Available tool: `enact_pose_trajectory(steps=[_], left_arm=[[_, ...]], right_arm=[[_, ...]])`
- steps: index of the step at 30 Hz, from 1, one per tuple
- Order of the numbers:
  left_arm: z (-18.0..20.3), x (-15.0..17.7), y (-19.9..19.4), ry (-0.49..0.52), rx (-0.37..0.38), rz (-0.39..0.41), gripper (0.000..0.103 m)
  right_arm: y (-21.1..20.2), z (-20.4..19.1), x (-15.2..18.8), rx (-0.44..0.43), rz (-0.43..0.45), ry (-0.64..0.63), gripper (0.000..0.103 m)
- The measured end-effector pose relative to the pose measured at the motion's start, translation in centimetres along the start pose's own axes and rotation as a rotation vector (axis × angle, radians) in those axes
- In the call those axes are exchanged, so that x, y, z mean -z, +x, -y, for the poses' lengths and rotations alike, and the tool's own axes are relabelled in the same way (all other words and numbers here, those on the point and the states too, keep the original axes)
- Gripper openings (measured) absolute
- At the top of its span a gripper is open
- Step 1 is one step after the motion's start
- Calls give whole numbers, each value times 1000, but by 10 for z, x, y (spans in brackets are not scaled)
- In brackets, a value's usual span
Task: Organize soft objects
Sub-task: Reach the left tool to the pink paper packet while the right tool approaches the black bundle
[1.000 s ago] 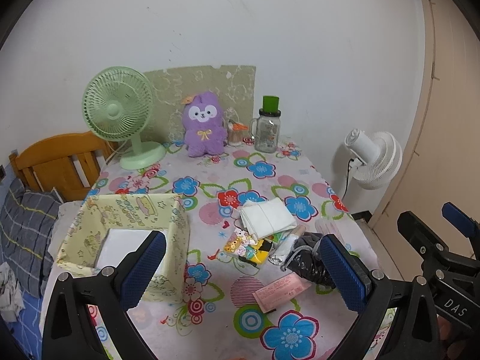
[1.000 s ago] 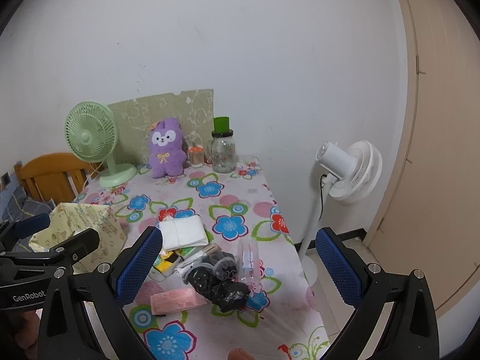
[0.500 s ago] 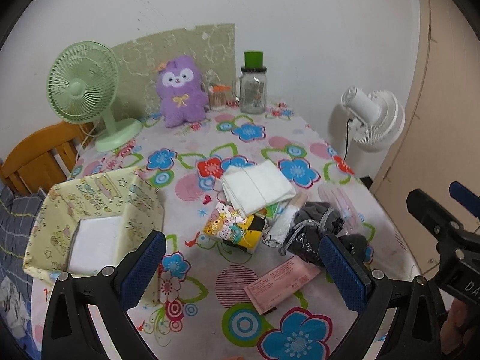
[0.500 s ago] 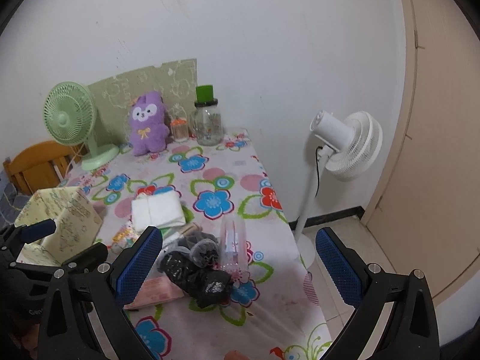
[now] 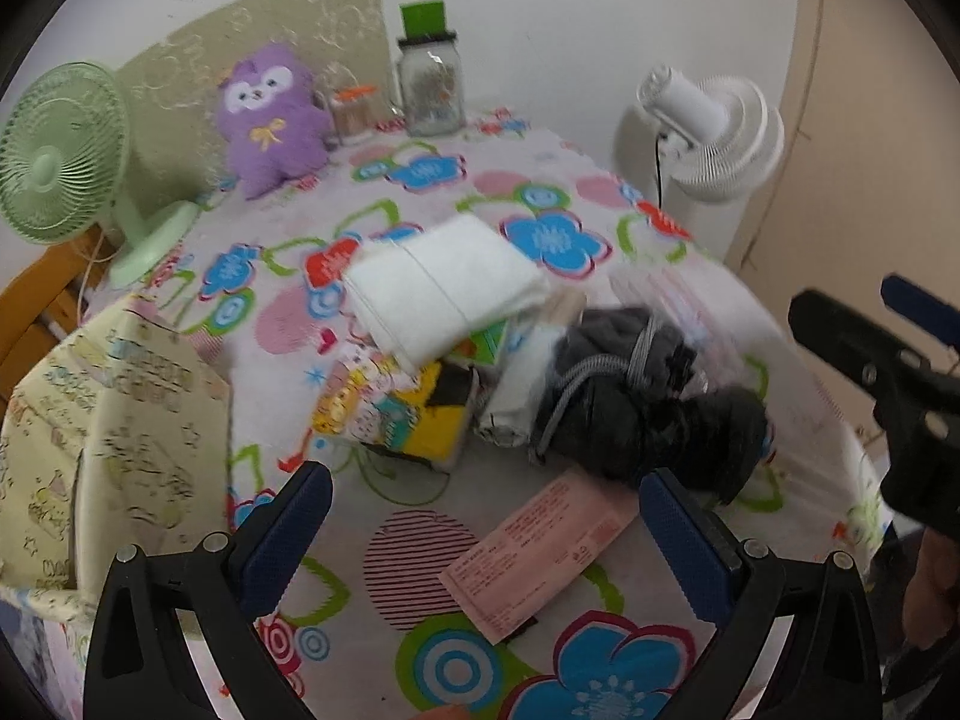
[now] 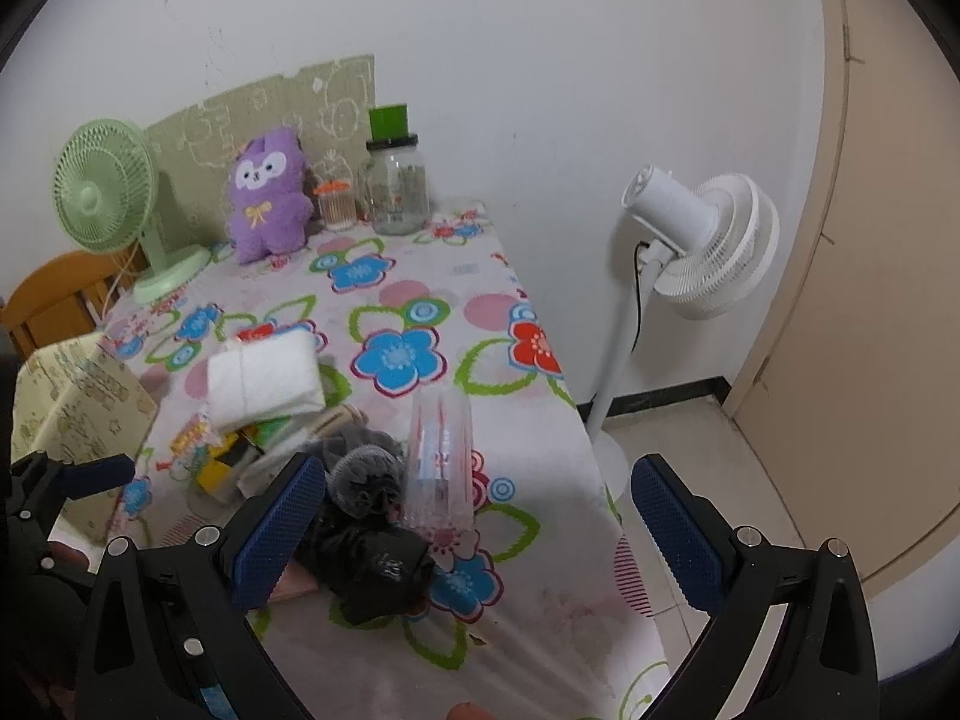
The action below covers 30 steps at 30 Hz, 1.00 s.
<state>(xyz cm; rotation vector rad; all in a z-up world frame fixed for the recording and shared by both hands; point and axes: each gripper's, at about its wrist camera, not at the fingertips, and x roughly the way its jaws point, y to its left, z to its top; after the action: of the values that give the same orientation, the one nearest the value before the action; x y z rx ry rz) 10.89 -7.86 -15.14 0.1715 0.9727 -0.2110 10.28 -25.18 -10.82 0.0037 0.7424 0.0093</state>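
Soft items are heaped at the middle of the flowered tablecloth (image 5: 540, 180): a dark grey bundle of cloth (image 5: 636, 414) with a drawstring is seen nearest, and a folded white cloth (image 5: 444, 288) tied with string is laid on colourful packets (image 5: 390, 414) just behind it. A pink paper slip (image 5: 534, 552) is found flat on the cloth in front of the heap, and a clear plastic sleeve (image 6: 438, 468) is laid beside the grey bundle. A yellow printed fabric box (image 5: 96, 438) is stood at the table's left edge. Farther back, a green desk fan (image 5: 66, 162), a purple plush toy (image 5: 270, 120), a small orange-lidded jar (image 6: 335, 204) and a green-capped glass jar (image 5: 429, 78) are lined up against the white wall. A white pedestal fan (image 6: 696, 240) is stood on the tiled floor past the table, beside a beige door. The left gripper (image 5: 480, 540) is held wide above the near edge, nothing between its fingers. The right gripper (image 6: 480, 528) is likewise spread wide and empty over the table's right side.
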Motion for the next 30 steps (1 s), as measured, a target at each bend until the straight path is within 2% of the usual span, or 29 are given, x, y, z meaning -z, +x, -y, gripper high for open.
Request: enact_pose_trajectory(steps=[6, 12, 19, 30], left_arm=[[1, 7, 21, 26, 17, -60, 103], [6, 16, 42, 75, 86, -133, 103], [4, 16, 43, 136, 136, -109, 103], [1, 11, 48, 224, 209, -73, 103]], right_arm=[[23, -4, 9, -32, -64, -28, 103], [43, -14, 17, -65, -127, -67, 103], [64, -18, 25, -104, -186, -62, 103], [70, -21, 27, -168, -211, -42, 103]])
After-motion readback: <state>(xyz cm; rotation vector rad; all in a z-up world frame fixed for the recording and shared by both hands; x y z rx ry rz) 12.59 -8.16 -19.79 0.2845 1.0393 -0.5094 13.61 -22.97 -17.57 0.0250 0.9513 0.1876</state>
